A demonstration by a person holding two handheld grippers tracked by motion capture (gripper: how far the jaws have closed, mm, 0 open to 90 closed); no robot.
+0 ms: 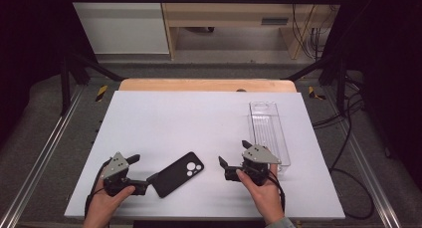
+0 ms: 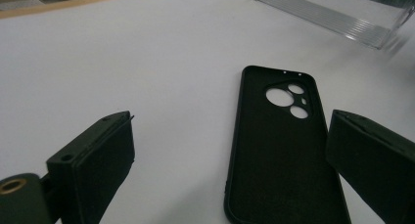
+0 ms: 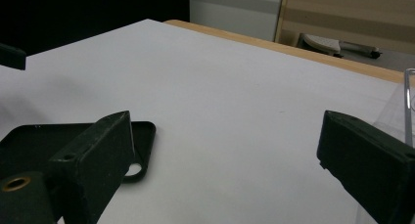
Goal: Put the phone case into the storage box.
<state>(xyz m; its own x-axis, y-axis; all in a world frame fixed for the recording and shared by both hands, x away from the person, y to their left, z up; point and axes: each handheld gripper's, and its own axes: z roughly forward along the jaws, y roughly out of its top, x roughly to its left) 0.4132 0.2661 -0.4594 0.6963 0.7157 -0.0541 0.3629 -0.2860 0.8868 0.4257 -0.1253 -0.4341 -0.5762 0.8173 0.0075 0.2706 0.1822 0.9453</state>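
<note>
A black phone case (image 1: 176, 174) lies flat on the white table (image 1: 199, 118), near the front edge, with its hollow side and camera cut-outs facing up. My left gripper (image 1: 143, 169) is open just left of it. In the left gripper view, the case (image 2: 279, 150) has its near end between the spread jaws, close to the right one, and the gripper (image 2: 232, 120) holds nothing. My right gripper (image 1: 234, 153) is open to the right of the case, apart from it. In the right gripper view, the case (image 3: 29, 145) lies behind the left jaw of that gripper (image 3: 225, 126).
A clear plastic tray (image 1: 268, 133) stands lengthwise on the right side of the table, just beyond my right gripper; it appears as the tray (image 2: 333, 18) and the tray (image 3: 408, 101) in the gripper views. A wooden edge (image 1: 206, 84) borders the far side. Cables run along the floor on the right.
</note>
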